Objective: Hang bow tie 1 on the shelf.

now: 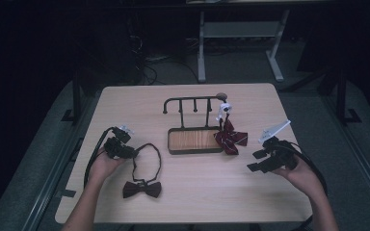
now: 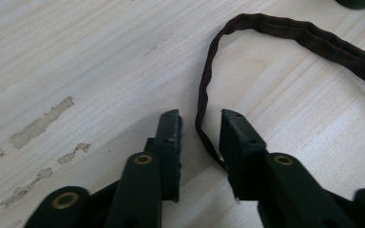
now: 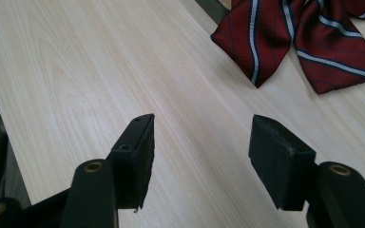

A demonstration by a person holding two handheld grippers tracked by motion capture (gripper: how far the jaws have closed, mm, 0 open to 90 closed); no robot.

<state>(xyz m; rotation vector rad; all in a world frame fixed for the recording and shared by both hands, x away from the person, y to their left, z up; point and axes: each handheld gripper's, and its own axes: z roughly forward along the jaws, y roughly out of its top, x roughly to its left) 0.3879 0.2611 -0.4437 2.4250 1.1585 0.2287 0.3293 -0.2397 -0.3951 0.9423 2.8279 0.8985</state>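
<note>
The left gripper is low over the table; its jaws stand a little apart with the dark strap between them, not yet pressed; the strap loops to a brown bow tie near the front edge; the right gripper has its jaws wide and empty, near the striped red bow beside the rack.

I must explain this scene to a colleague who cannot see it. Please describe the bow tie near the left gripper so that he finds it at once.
Start from the light wooden table, then the black rack at its middle. The dark brown bow tie lies flat in front of the rack, toward the left gripper. Unlike the striped red bow beside the rack, it is plain, with a thin neck strap looped out.
</note>
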